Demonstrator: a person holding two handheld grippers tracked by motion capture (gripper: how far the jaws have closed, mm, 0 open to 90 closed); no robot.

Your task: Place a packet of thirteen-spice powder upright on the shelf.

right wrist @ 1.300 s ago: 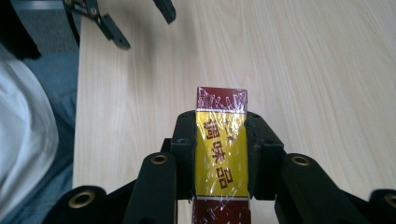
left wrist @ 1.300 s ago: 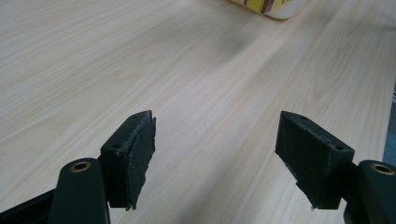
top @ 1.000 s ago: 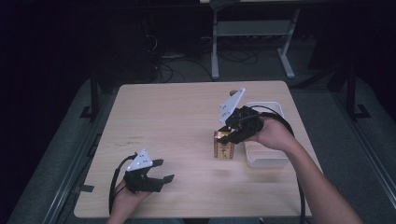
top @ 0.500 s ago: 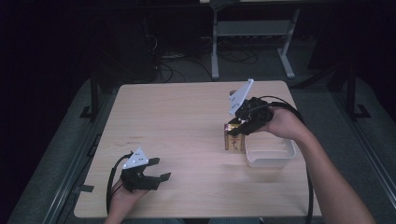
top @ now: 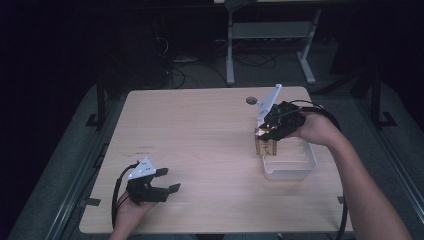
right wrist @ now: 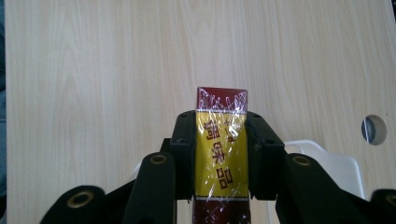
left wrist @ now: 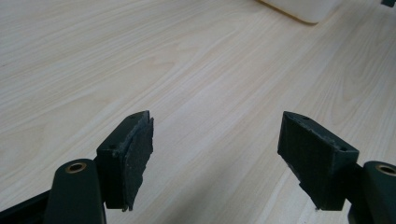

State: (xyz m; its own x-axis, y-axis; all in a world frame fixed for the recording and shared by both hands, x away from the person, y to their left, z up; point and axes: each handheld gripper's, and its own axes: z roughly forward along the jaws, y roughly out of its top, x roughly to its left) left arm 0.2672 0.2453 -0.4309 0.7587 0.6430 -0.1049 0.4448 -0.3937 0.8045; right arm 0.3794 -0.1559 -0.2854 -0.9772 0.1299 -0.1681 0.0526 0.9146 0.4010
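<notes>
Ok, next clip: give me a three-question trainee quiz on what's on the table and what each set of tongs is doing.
1. True or false: the right tongs are clamped on the yellow and dark red packet.
2. What lies between the jaws of the left tongs? A) a packet B) nothing, bare table C) a cable
3. Fill in: the white ____ sits on the wooden table beside the packet.

Key: 1 true; 2 B; 3 tray.
</notes>
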